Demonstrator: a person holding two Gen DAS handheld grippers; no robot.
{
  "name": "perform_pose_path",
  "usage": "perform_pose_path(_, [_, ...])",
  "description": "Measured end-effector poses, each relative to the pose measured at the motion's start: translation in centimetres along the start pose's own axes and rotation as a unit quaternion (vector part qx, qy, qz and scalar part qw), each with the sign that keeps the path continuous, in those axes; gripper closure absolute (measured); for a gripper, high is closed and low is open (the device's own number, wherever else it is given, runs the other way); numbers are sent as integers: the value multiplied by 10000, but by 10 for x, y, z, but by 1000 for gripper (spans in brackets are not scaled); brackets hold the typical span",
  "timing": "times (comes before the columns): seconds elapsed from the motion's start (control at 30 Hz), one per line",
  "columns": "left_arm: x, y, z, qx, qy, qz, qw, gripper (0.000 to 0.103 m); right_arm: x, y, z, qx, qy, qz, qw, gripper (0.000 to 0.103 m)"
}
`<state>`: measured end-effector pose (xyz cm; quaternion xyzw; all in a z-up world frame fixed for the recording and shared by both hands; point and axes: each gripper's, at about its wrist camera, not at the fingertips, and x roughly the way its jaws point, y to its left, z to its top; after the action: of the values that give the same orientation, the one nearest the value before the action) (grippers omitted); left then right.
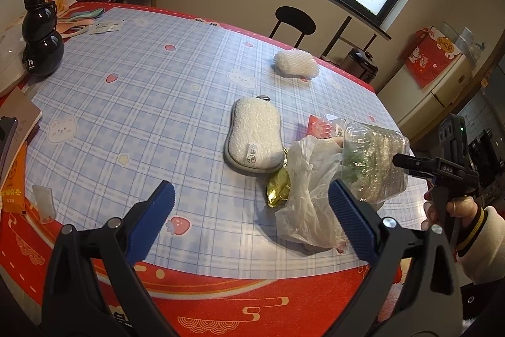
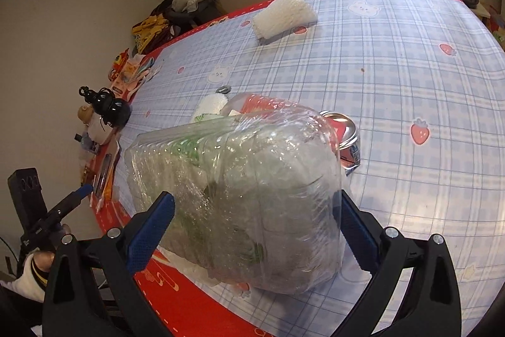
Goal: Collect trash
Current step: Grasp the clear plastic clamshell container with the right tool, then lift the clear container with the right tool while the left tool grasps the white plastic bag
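Observation:
A clear plastic clamshell container (image 2: 252, 198) with green scraps inside is held between the pads of my right gripper (image 2: 257, 226), lifted over the table's near edge. It shows in the left wrist view (image 1: 375, 160) with the right gripper (image 1: 401, 161) on it. A crumpled clear plastic bag (image 1: 306, 195) and a gold foil wrapper (image 1: 277, 190) lie on the checked tablecloth (image 1: 142, 90). A red can (image 2: 347, 144) lies behind the container. My left gripper (image 1: 252, 217) is open and empty over the table's front edge, left of the bag.
A white sponge pad (image 1: 255, 135) lies mid-table and a white foam net (image 1: 295, 63) at the far side. A black gourd-shaped bottle (image 1: 39, 33), papers and packets crowd the left edge. A black stool (image 1: 295, 21) stands beyond the table.

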<state>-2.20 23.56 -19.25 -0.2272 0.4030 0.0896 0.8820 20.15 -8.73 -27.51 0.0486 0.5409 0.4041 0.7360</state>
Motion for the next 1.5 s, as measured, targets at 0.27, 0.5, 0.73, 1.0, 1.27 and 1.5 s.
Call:
perform_pose_path(0.27, [1, -10, 1, 33, -27, -75, 10000, 7, -32, 12, -3, -93, -333, -157, 9993, 41])
perform_pose_path(0.5, [11, -24, -2, 135, 90, -207, 9997, 7, -69, 28, -2, -333, -568, -97, 9978, 68])
perform_pose_path(0.73, [29, -34, -12, 189, 333, -325, 9987, 7, -77, 40, -5, -461, -440, 246, 9977, 70])
perform_pose_path(1.0, [45, -37, -23, 246, 578, -342, 9974, 9, -60, 37, -12, -103, -303, 797, 9963, 57])
perform_pose_path(1.27, [48, -27, -26, 133, 640, -309, 9974, 11, -51, 40, -14, -40, -254, 945, 9952, 75])
perform_pose_path(1.5, [47, -37, -22, 263, 615, -554, 9962, 10, -92, 53, -8, -39, -1027, 1275, 9865, 81])
